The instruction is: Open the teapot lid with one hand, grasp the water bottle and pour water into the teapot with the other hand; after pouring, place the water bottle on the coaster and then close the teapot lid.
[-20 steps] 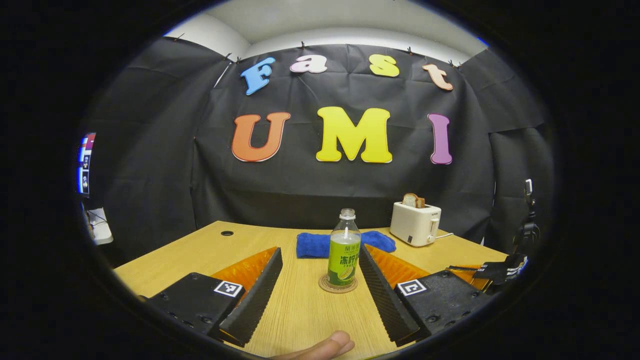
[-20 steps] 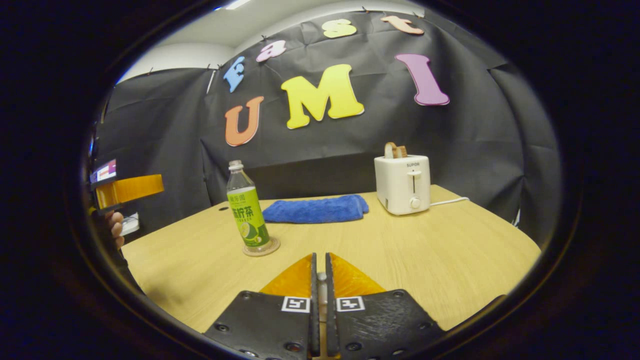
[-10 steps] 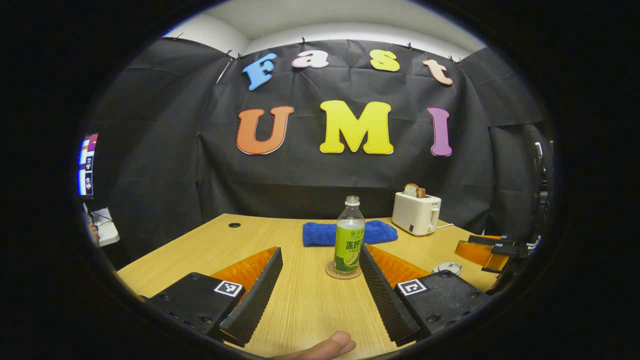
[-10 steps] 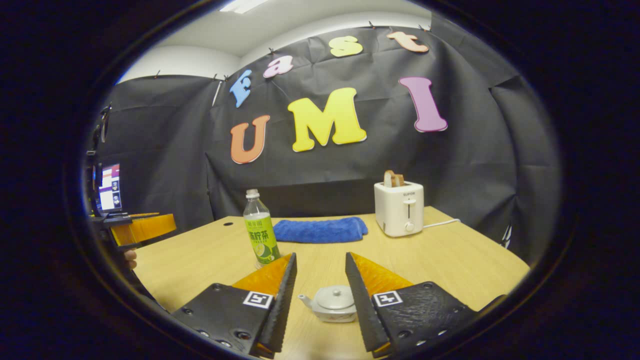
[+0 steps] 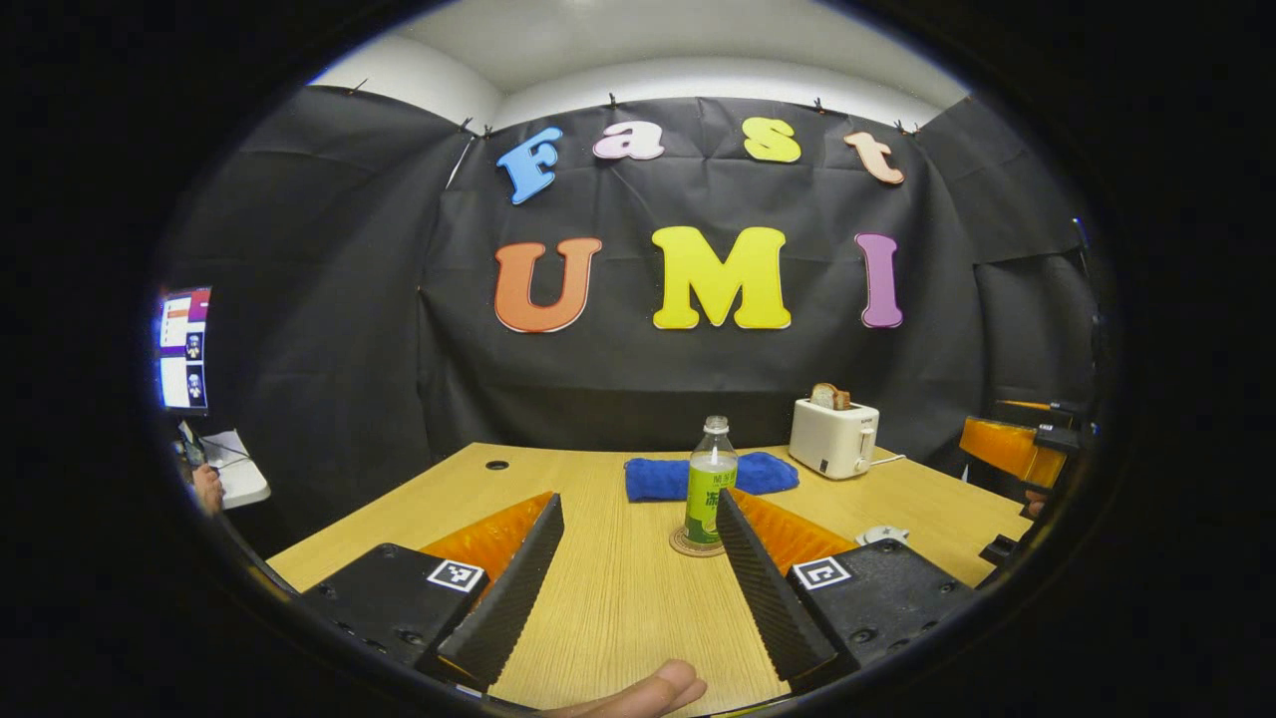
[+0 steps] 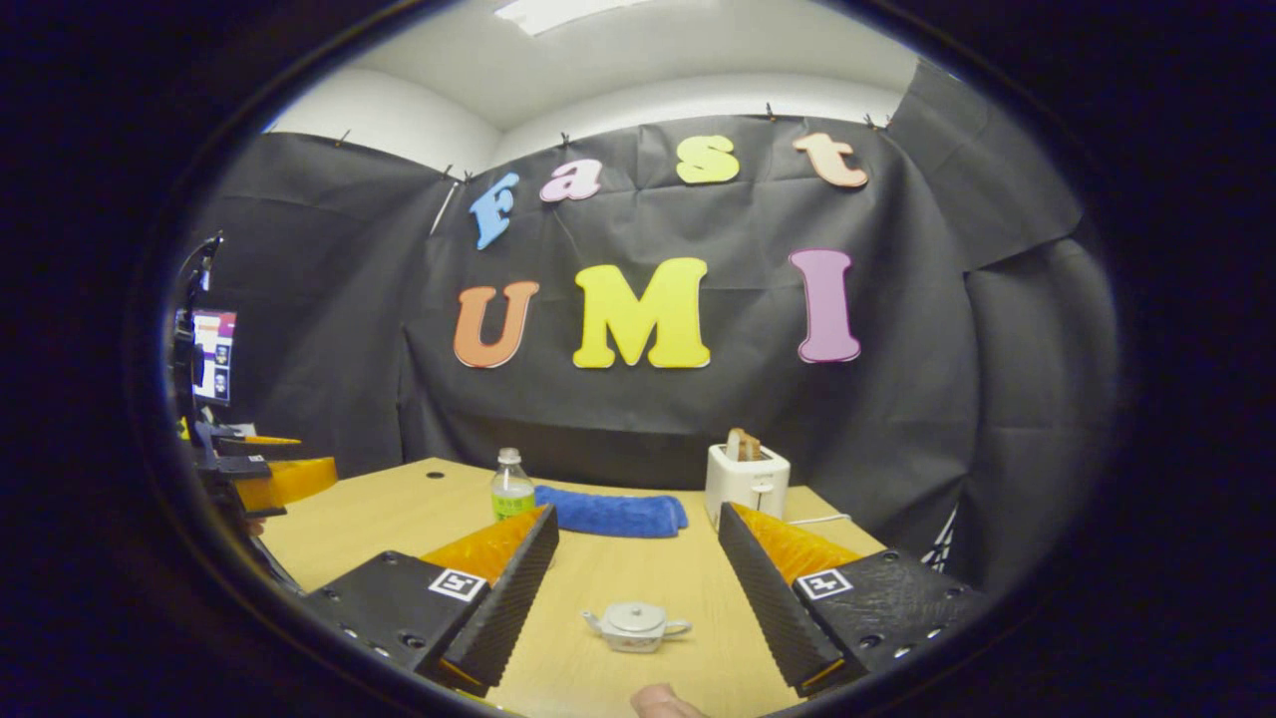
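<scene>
L gripper (image 5: pixel 635 558) had its 2 fingers spread wide apart, nothing between them but bare table (image 5: pixel 608 608). It hung above the tabletop, w/ a fingertip (image 5: pixel 648 690) of the person's hand showing at the bottom edge of the left gripper view. Just past the fingers, the water bottle (image 5: pixel 709 483) stood upright on the coaster (image 5: pixel 695 543), cap off, partly hidden behind the inner edge of the R-side finger. Behind the bottle lay a blue towel (image 5: pixel 678 477), and to its R a white toaster (image 5: pixel 833 439) w/ a slice of bread in the slot. A bit of the teapot (image 5: pixel 882 536) peeked out beyond the R-side finger. Far R, the other gripper's body was seen at the table's edge.

R gripper (image 6: pixel 638 578) was likewise spread wide, clamped on nothing, held above the table (image 6: pixel 638 568). The teapot (image 6: pixel 636 627) sat on the table below, between the 2 fingers but touching neither, lid (image 6: pixel 634 616) on, spout to the L, handle to the R. Farther off, the water bottle (image 6: pixel 511 490) stood behind the L-side finger, its base hidden; the blue towel (image 6: pixel 610 511) lay just beside it and the toaster (image 6: pixel 747 482) stood beyond. At the far L edge the L gripper showed, w/ a lit screen (image 6: pixel 213 354) behind it.
</scene>
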Demonstrator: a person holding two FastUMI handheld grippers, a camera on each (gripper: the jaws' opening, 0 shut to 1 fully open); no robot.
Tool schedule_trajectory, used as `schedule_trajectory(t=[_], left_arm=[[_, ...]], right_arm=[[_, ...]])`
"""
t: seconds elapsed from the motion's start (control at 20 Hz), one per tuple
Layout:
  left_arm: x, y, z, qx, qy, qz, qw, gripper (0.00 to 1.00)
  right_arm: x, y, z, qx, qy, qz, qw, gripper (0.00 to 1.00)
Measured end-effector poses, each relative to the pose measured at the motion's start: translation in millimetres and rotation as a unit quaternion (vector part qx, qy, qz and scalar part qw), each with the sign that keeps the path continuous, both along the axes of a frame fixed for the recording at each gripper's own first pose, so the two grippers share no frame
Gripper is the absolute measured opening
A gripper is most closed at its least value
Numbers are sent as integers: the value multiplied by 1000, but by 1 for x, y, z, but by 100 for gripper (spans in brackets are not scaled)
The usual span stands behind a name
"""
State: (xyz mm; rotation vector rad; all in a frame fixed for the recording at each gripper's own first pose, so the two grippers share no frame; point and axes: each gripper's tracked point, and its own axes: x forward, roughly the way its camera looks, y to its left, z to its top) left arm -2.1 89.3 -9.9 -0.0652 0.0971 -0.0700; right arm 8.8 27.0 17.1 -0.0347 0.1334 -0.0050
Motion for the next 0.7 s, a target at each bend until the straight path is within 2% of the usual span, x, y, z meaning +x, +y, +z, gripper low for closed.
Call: schedule_trajectory(t=[0.1,0.3,0.7], left_arm=[[-10,-3,10,-3,-9,-5,1000,96],[-26,-9,13,-2,-14,-15,1000,96],[-42,-14,2,-14,-14,-24,1000,96]], right_arm=[[-12,-2,8,-18,4,-8,1000,96],[-34,-3,15,-23,-4,-15,1000,97],[-57,19,11,-24,-26,27,999,95]])
